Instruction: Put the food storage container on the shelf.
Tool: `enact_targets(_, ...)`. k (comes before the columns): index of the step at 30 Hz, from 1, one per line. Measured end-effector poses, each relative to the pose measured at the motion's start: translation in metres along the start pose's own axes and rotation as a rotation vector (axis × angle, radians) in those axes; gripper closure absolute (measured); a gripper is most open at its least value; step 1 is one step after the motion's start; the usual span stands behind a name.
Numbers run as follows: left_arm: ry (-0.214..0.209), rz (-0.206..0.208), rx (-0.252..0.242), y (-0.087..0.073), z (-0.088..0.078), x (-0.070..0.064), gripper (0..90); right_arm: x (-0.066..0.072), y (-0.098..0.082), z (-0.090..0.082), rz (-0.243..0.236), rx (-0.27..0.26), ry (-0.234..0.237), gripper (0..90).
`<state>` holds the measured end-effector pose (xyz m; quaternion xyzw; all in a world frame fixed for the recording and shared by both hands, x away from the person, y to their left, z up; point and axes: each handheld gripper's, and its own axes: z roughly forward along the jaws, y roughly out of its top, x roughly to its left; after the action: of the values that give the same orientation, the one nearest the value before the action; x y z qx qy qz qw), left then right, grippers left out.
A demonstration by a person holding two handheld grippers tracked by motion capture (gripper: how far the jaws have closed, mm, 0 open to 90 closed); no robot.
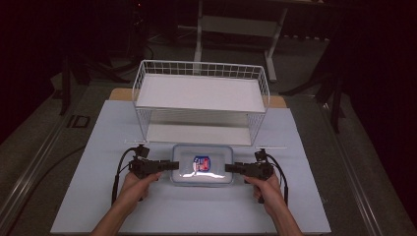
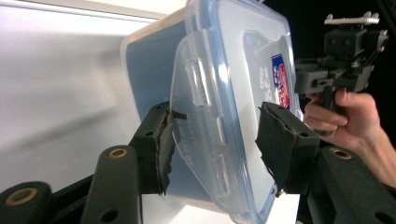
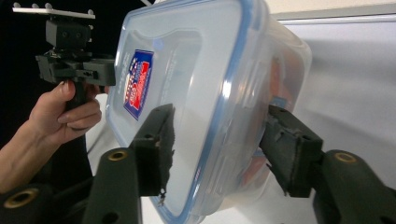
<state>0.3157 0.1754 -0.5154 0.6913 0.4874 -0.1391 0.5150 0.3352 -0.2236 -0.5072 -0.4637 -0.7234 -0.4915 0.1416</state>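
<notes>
A clear plastic food box (image 1: 202,164) with a blue-rimmed lid and a red-and-blue label lies on the white table just in front of a wire rack. My left gripper (image 1: 174,165) holds the box's left end, and in the left gripper view its jaws (image 2: 217,144) clamp the box (image 2: 224,70), one pad on the lid and one on the base by the latch flap. My right gripper (image 1: 228,168) holds the right end. Its jaws (image 3: 219,149) press the box (image 3: 196,70) on lid and base. Something reddish shows faintly through the box wall.
A white two-tier wire rack (image 1: 201,93) stands directly behind the box; its lower shelf opens toward me. The white table top (image 1: 98,196) extends to both sides and toward me. Dark floor and a table frame (image 1: 236,29) lie beyond.
</notes>
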Motion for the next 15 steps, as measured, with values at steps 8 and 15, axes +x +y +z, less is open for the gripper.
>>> enact_targets(8, -0.022, 0.024, 0.007, -0.007, -0.008, -0.004, 52.1, 0.007, -0.006, -0.007, -0.033, -0.004, 0.007, 51.6)
enact_targets(15, -0.035, 0.029, 0.010, -0.010, -0.012, -0.005, 53.8, 0.011, -0.008, -0.008, -0.055, -0.003, 0.000, 52.0)
